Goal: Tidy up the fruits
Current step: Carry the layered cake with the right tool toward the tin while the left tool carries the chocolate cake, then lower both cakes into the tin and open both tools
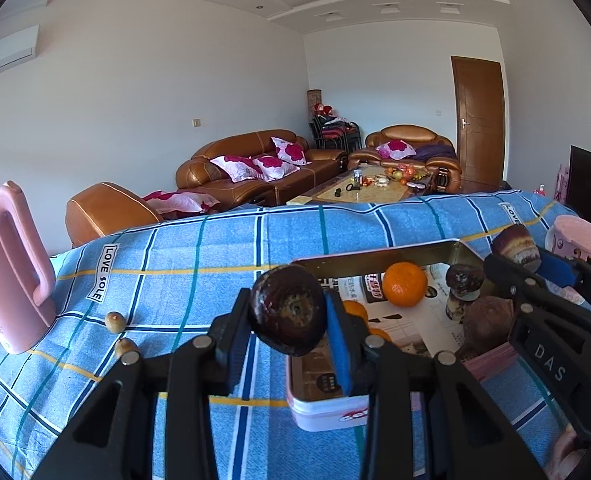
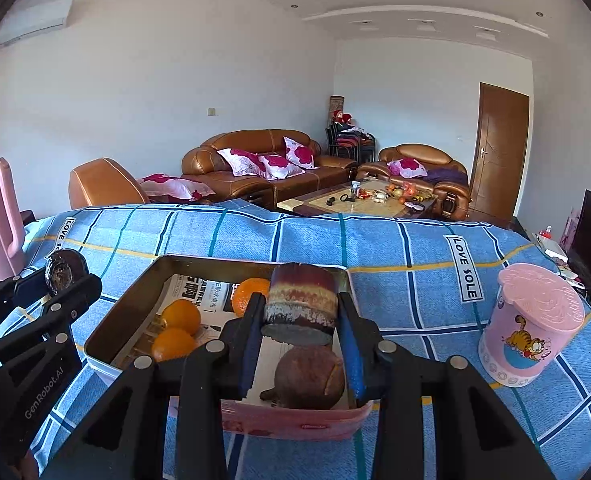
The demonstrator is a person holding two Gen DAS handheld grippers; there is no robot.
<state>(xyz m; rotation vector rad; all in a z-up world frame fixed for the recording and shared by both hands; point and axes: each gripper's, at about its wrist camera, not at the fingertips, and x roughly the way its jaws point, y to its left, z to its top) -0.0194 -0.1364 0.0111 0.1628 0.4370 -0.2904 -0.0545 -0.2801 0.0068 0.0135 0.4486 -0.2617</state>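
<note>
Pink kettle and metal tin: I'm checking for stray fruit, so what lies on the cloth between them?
In the left wrist view, two small brown-green fruits lie on the checked cloth between the pink kettle and the tin.

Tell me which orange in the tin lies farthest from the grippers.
The orange nearest the tin's back wall; the other two oranges lie nearer the front.

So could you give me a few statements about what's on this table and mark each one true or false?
1. Both grippers hold something. True: the left gripper grips a dark round piece, the right gripper a banded chunk.
2. The tin holds oranges. True.
3. The pink cup sits inside the tin. False: it stands on the cloth beside it.
4. The kettle is blue. False: pink.
</note>
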